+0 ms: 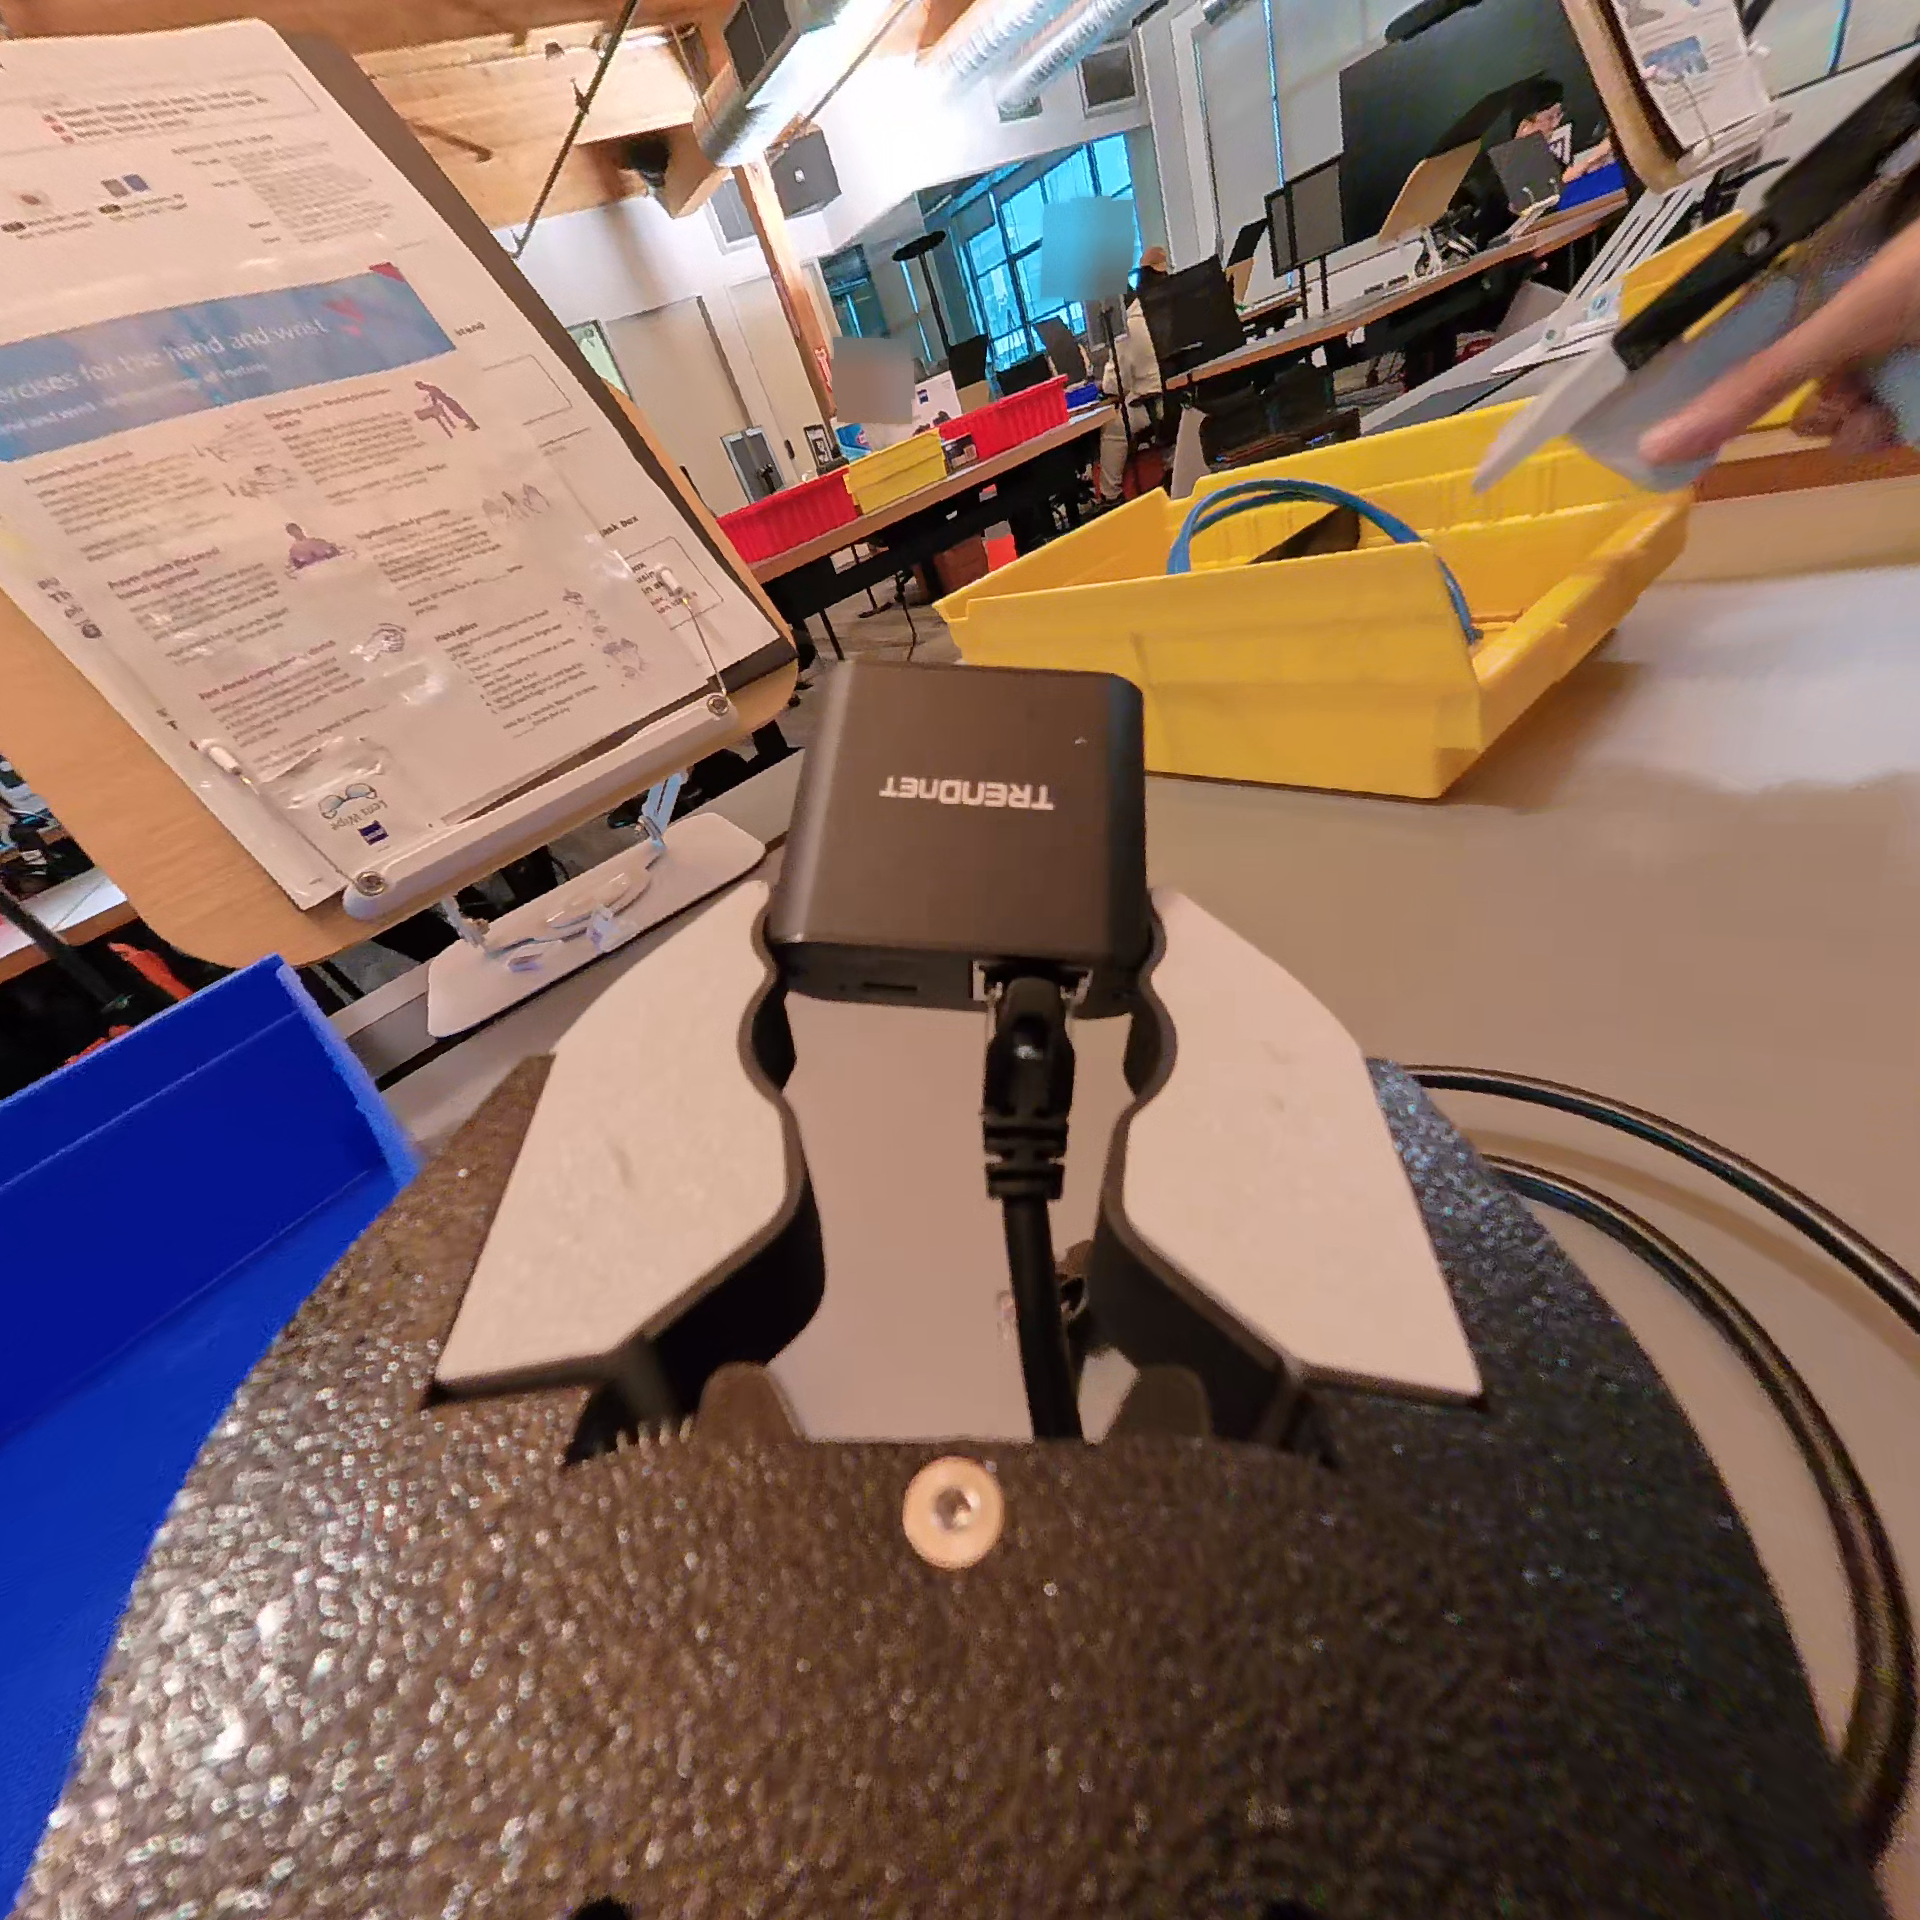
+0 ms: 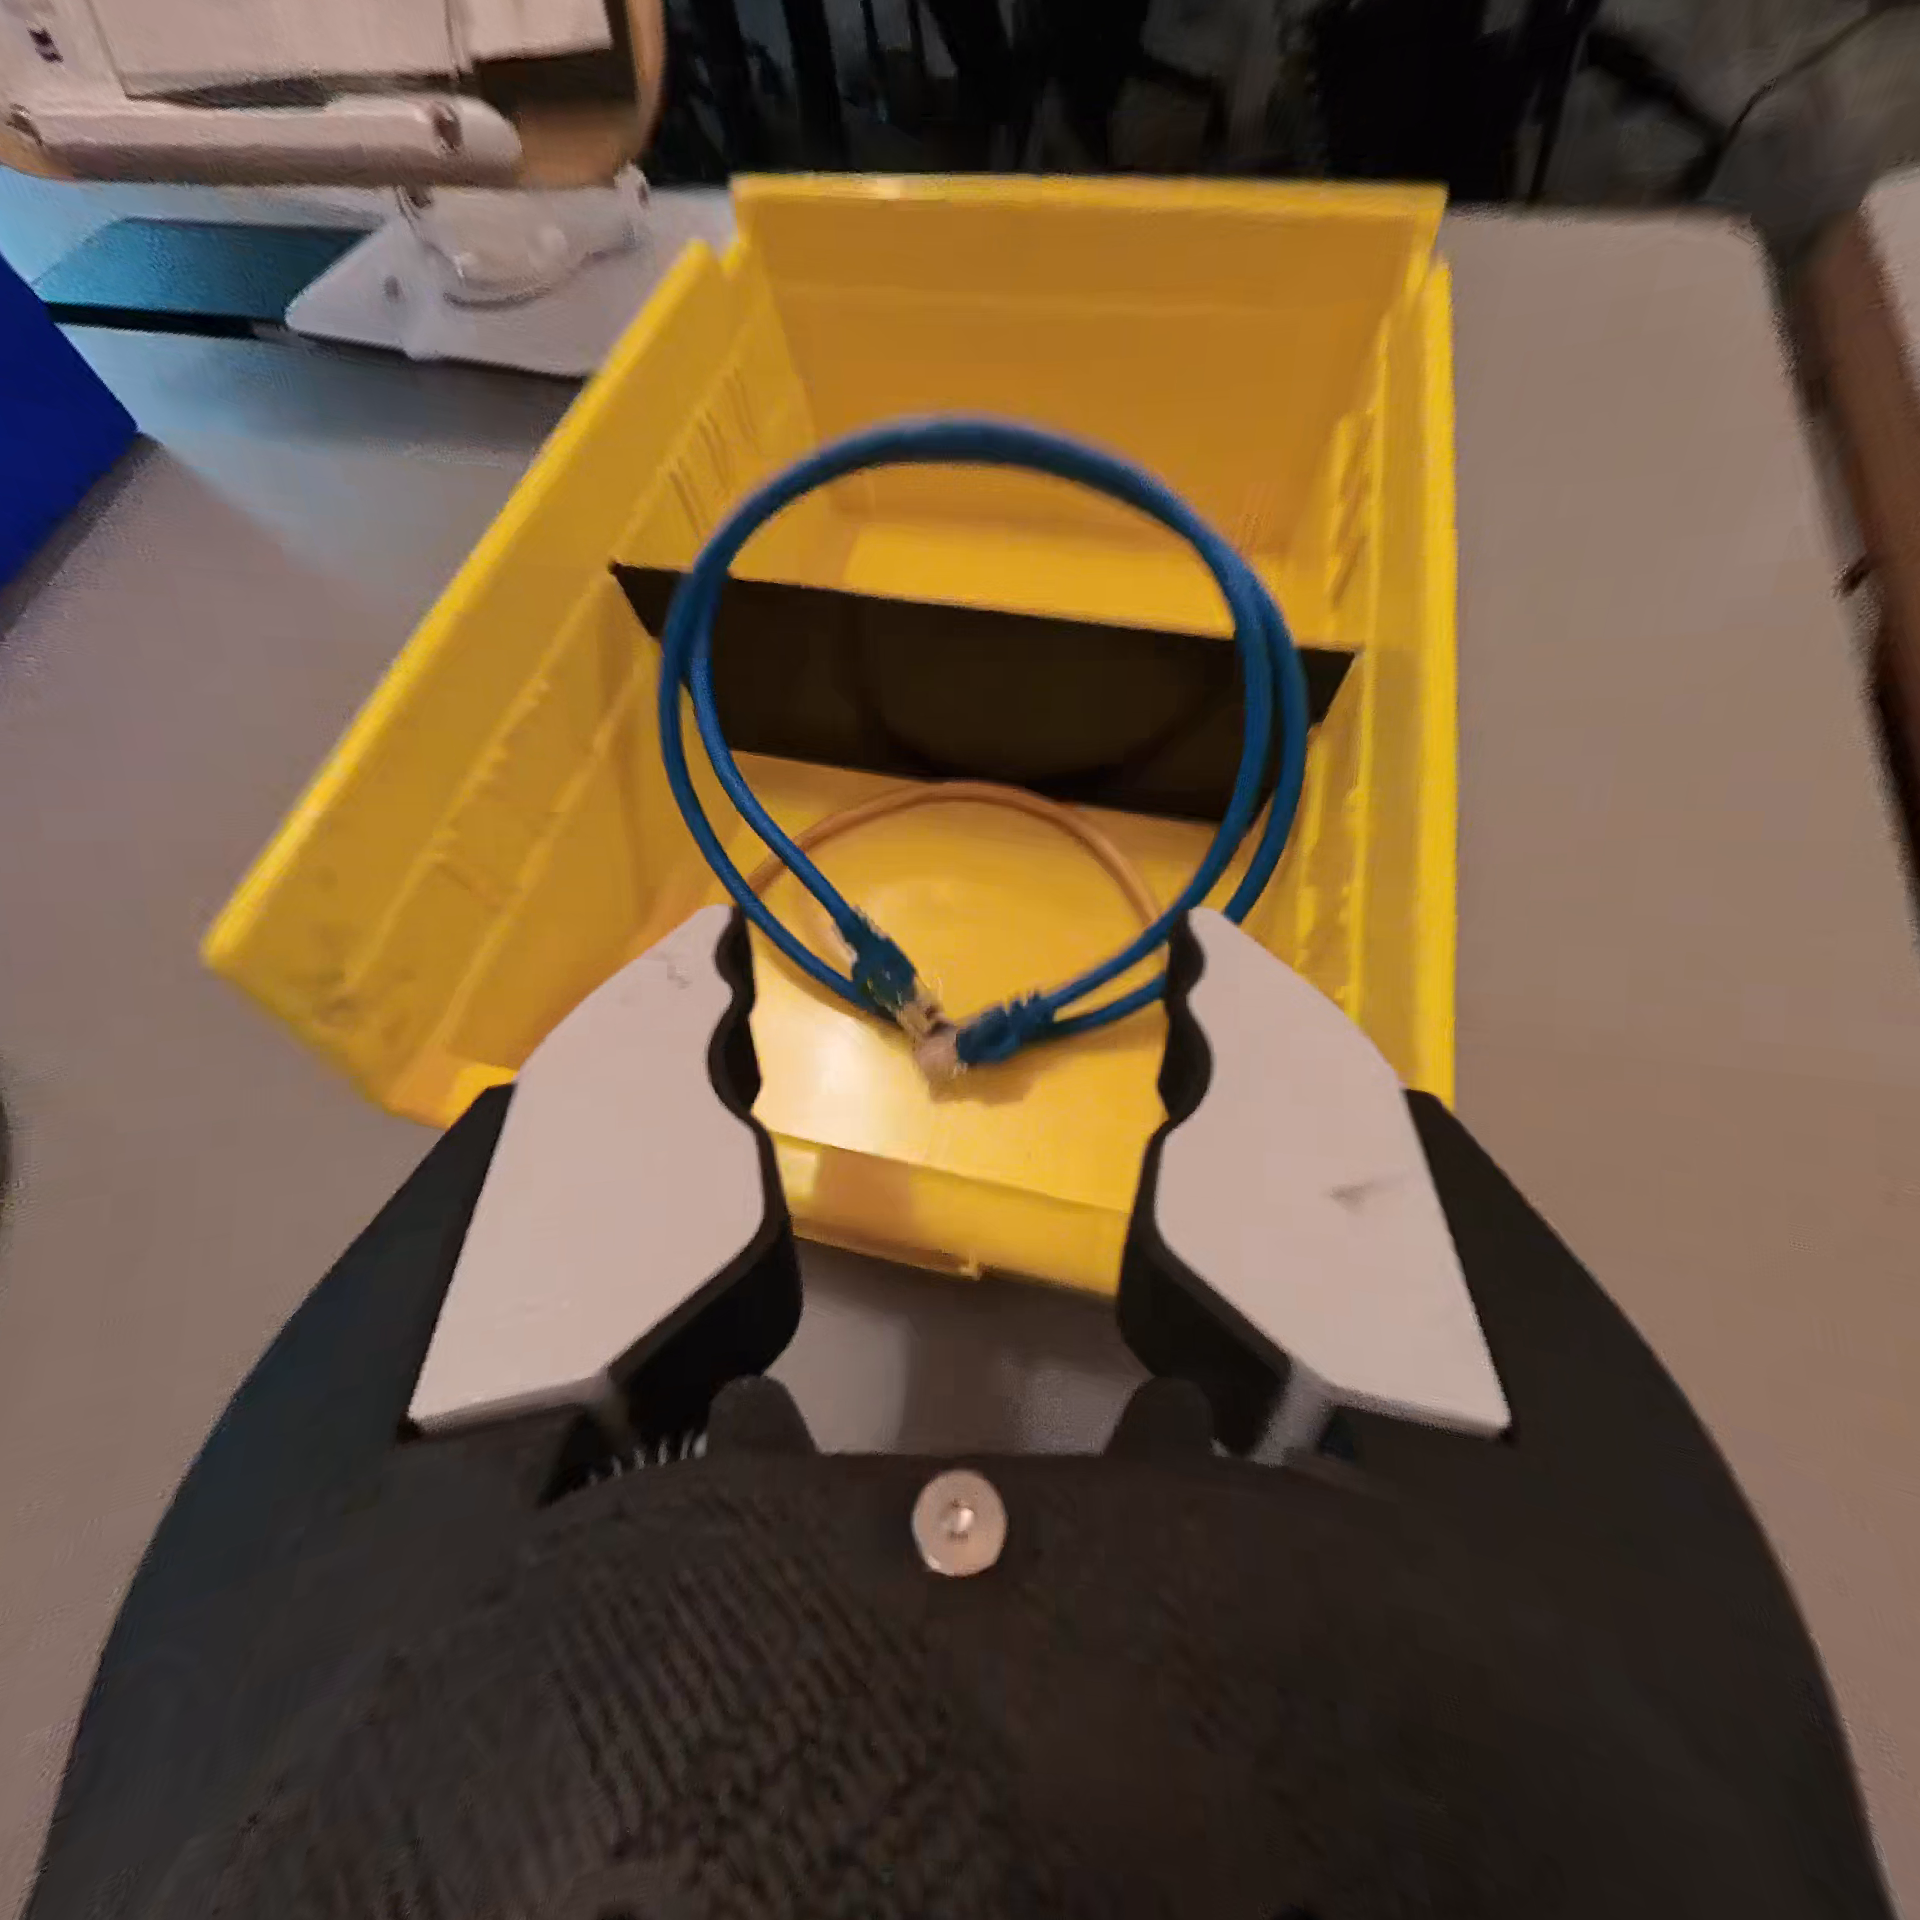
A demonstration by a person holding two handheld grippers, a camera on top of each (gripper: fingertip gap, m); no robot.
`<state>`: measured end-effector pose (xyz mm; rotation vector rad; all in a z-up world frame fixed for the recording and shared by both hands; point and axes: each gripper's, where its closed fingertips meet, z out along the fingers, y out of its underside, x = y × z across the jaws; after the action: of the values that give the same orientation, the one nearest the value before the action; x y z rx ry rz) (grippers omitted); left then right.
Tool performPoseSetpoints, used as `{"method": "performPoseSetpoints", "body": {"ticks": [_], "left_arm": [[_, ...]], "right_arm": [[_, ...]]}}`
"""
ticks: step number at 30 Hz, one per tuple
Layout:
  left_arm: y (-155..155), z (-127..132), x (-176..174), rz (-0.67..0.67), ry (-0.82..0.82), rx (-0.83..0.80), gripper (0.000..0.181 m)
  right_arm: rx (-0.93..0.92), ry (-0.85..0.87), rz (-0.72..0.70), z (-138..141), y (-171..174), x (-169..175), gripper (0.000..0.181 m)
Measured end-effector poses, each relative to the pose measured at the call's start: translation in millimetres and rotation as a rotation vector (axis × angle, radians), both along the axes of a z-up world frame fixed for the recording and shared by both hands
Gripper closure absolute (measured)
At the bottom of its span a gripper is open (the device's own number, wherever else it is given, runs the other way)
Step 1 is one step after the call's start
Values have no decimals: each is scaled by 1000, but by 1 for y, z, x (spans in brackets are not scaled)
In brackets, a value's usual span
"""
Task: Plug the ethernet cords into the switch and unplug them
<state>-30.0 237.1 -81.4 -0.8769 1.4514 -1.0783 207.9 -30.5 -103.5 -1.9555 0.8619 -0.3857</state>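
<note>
A black switch sits on the grey table between my left gripper's fingertips, which clasp its near end. A black ethernet cord is plugged into the switch's near right port and runs back between the fingers. My right gripper is open and empty, hovering over the near end of a yellow bin. In the bin a blue ethernet cord stands in a loop, its two plugs meeting just beyond the fingertips. A tan cord lies flat under it.
A black divider crosses the bin. A blue bin stands at my left. A tilted document stand is behind the switch on the left. The black cord coils on the table at right. The yellow bin lies beyond the switch.
</note>
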Motion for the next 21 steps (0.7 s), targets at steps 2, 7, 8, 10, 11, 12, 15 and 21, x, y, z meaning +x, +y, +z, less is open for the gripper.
{"method": "performPoseSetpoints", "body": {"ticks": [2,7,8,10,11,12,15,21], "left_arm": [[-1,0,0,-7,6,0,120],[-2,-1,1,-31,24,-53,120],[-3,0,0,-34,22,-65,120],[-2,3,-1,-29,5,-62,120],[-3,5,-1,-28,-3,-48,120],[-4,6,-2,-26,-10,-25,120],[-7,8,-4,-15,-33,81,120],[-18,6,-5,-32,-79,259,119]], "right_arm": [[56,-88,71,29,19,-14,102],[488,24,510,83,131,-113,110],[557,119,605,81,155,-138,112],[621,330,772,66,196,-185,112],[632,418,832,58,210,-205,112],[649,480,874,52,222,-221,112],[695,548,919,43,243,-251,117],[608,448,1050,34,246,-275,157]]}}
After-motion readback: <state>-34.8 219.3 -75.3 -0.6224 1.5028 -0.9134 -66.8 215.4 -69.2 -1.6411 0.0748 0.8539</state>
